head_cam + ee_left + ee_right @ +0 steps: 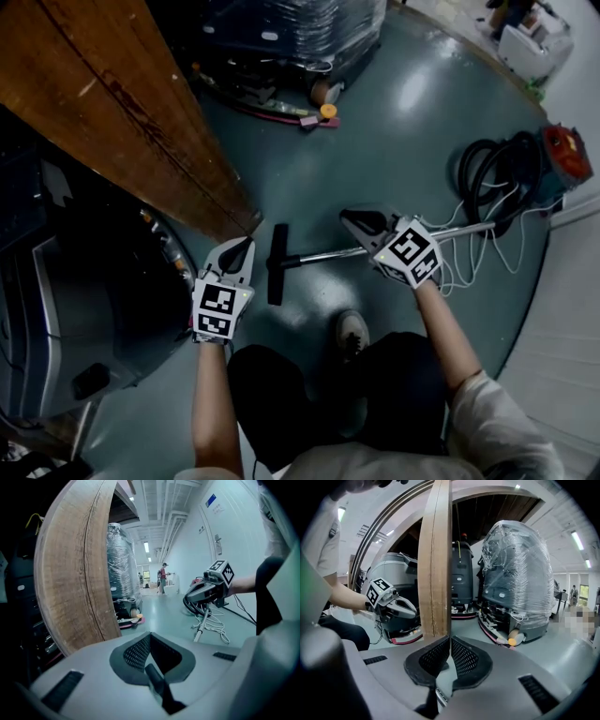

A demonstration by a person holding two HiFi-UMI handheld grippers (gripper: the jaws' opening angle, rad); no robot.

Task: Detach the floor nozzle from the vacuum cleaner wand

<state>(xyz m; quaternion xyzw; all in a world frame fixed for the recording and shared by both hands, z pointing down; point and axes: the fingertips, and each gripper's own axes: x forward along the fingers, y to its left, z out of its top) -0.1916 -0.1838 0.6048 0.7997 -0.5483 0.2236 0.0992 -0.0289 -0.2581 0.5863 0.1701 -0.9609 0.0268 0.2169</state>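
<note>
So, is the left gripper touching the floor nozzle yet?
Apart. The head view shows a strip of bare floor between the left gripper and the floor nozzle.

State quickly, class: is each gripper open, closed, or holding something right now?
Left gripper: jaws closed, holding nothing.
Right gripper: jaws closed, holding nothing.
</note>
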